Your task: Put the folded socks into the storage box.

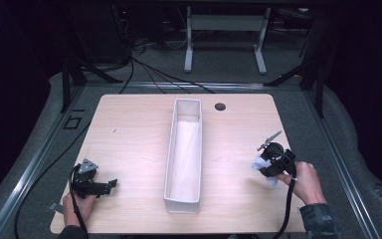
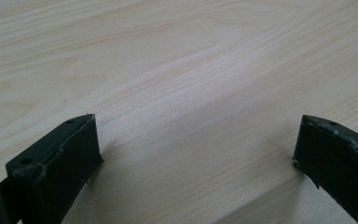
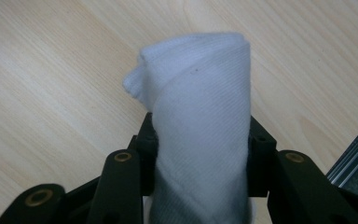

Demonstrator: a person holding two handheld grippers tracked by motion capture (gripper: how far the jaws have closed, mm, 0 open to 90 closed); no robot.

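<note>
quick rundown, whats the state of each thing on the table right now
left gripper: open, nothing between the jaws, low over the table
right gripper: shut on the rolled white cloth
rolled white cloth: rolled up, clamped between the jaws
white bin: upright, open top, looks empty

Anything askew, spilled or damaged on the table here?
Nothing stands out. The white bin sits straight mid-table, the right gripper is shut on a rolled white cloth, and the left gripper rests open on bare wood.
</note>
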